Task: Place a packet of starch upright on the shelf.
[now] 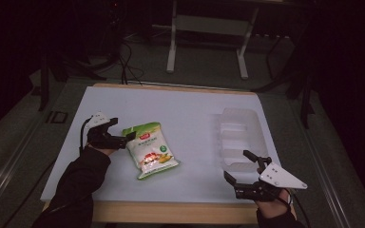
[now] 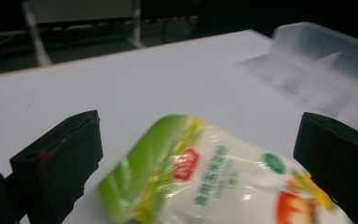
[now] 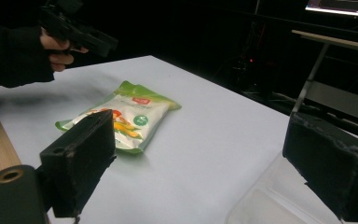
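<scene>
My left tool (image 1: 126, 137), jaws spread, straddles the green-and-white plastic snack pouch (image 1: 151, 149) lying flat on the white tabletop (image 1: 195, 123), ready to grip; my right tool (image 1: 240, 168) waits spread beside the clear plastic tray (image 1: 240, 135).

White snack bag (image 1: 150, 149) with a green top band, small red label, green lettering, round green badge, and a red, orange and yellow picture low on the front. Plain white table top (image 1: 180, 109), light wood along the edges. Clear, colourless plastic tray (image 1: 240, 137). Black left gripper (image 1: 121, 136) and black right gripper (image 1: 240, 167), the right topped by a pale grey plate with dark dots. Black sleeves (image 1: 78, 183).
</scene>
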The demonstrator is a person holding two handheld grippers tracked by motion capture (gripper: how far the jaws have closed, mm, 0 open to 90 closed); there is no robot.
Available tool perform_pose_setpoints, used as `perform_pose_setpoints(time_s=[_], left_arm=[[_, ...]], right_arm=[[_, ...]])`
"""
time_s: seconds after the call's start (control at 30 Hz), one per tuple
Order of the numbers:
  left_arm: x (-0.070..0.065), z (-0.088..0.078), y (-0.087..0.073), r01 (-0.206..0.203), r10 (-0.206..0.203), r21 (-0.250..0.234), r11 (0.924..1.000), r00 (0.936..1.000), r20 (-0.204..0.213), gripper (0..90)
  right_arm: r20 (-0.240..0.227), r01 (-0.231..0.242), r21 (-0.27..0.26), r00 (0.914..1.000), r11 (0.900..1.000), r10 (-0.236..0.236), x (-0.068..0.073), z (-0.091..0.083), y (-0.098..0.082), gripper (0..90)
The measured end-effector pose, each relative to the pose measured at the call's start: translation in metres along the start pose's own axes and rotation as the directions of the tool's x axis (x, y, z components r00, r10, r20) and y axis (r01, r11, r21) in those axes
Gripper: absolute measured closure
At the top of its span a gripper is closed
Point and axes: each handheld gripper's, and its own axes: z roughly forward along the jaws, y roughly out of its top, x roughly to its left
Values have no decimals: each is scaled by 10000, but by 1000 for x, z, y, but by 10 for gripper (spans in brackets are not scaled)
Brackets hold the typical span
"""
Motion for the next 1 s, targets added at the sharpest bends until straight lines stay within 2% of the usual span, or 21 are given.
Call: perform_pose_setpoints(time_s=[0.03, 0.1, 0.13, 0.2, 0.23, 0.37, 0.4, 0.43, 0.63, 0.77, 0.87, 0.93, 1.0], left_arm=[[3, 2, -1, 15, -14, 58, 10000, 9999, -137, 17], [9, 7, -4, 312, -306, 221, 9993, 9992, -260, 19], [11, 9, -5, 481, -477, 283, 9984, 9987, -159, 19], [16, 15, -9, 621, -607, 533, 9966, 9978, -279, 20], [19, 18, -10, 710, -700, 628, 9955, 9974, -172, 22], [26, 29, -17, 945, -930, 1140, 9890, 9955, -187, 47], [27, 31, -19, 1097, -1099, 1230, 9863, 9939, -51, 47], [28, 34, -21, 1177, -1174, 1402, 9831, 9930, -101, 47], [35, 45, -30, 1379, -1335, 2113, 9676, 9904, -351, 56], [37, 50, -36, 1477, -1481, 2411, 9592, 9888, -165, 69], [37, 53, -38, 1411, -1440, 2708, 9522, 9895, -92, 110], [37, 55, -39, 1302, -1334, 2846, 9498, 9910, -84, 133], [36, 56, -39, 1334, -1396, 2874, 9485, 9902, 11, 147]], right_arm=[[-11, 3, 22, 10000, 10000, -3, 0, 0, 0, 92], [-66, 25, 21, 10000, 10000, -25, 1, 1, -1, 92], [-57, 39, 23, 10000, 10000, -39, 1, 1, -1, 92], [-130, 11, 74, 9999, 10000, -10, 1, 2, -2, 92], [-127, 1, 70, 9999, 10000, 0, 1, 2, -2, 92], [-174, -10, 89, 9998, 10000, 11, 1, 2, -2, 93], [-166, -9, 89, 9999, 10000, 10, 1, 2, -2, 92], [-169, -20, 93, 9999, 10000, 22, 1, 2, -2, 93], [-276, -34, 199, 9996, 9998, 39, 2, 4, -4, 93], [-288, -18, 208, 9996, 9998, 24, 2, 5, -4, 93], [-319, -33, 249, 9995, 9997, 41, 2, 5, -4, 93], [-341, -70, 276, 9994, 9996, 79, 2, 5, -5, 93], [-338, -83, 275, 9994, 9996, 92, 2, 5, -5, 93]])
